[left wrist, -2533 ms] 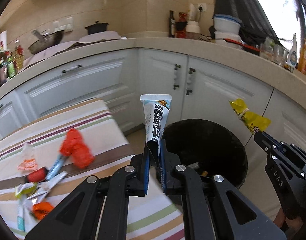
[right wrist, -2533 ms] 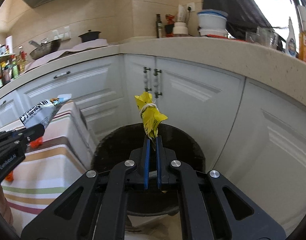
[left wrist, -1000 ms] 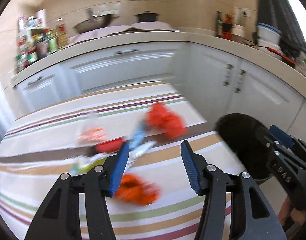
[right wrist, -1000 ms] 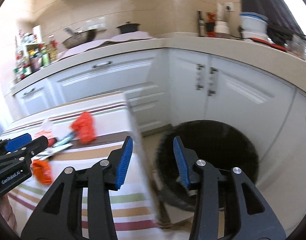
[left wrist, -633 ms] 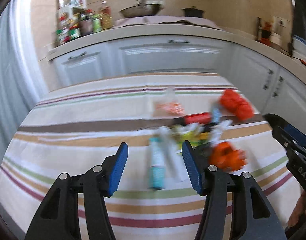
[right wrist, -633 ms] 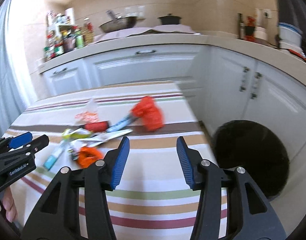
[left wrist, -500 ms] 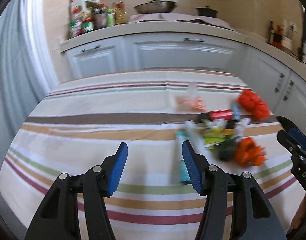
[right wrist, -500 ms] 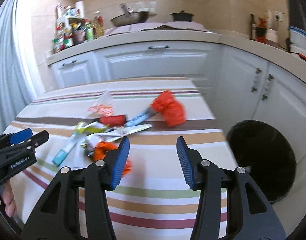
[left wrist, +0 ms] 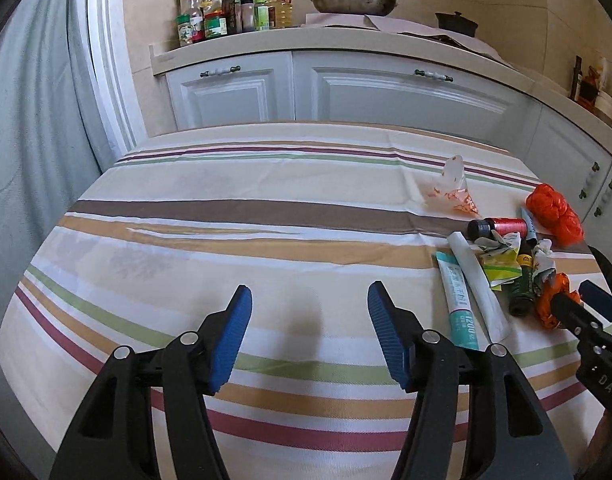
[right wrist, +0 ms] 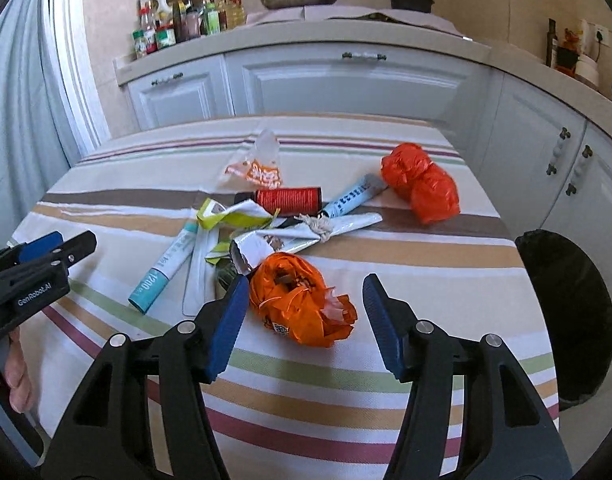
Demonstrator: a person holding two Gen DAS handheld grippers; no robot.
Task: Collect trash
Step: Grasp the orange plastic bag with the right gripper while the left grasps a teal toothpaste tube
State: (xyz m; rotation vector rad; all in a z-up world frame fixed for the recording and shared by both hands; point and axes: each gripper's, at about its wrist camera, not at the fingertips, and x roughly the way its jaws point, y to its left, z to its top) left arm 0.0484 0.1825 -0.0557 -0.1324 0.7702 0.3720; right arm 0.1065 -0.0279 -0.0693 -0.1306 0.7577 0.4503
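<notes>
A heap of trash lies on the striped tablecloth (left wrist: 226,216). My right gripper (right wrist: 306,284) hovers over a crumpled orange wrapper (right wrist: 302,300), which sits between its opening jaws; the pads do not press on it. Behind it are a silver wrapper (right wrist: 306,234), a teal tube (right wrist: 166,264), a red-labelled bottle (right wrist: 288,200) and a red bag (right wrist: 421,180). My left gripper (left wrist: 309,292) is over bare cloth left of the teal tube (left wrist: 457,300), jaws opening and empty. Each gripper shows at the edge of the other's view.
A black bin (right wrist: 565,312) stands on the floor past the table's right edge. White cabinets (left wrist: 385,88) and a counter with bottles (left wrist: 226,8) and a pan run behind the table. A hand (right wrist: 14,372) holds the left gripper.
Both grippers swung from the bin back over the table. The tube and the yellow wrapper they held earlier are gone from the jaws, which now stand wider apart.
</notes>
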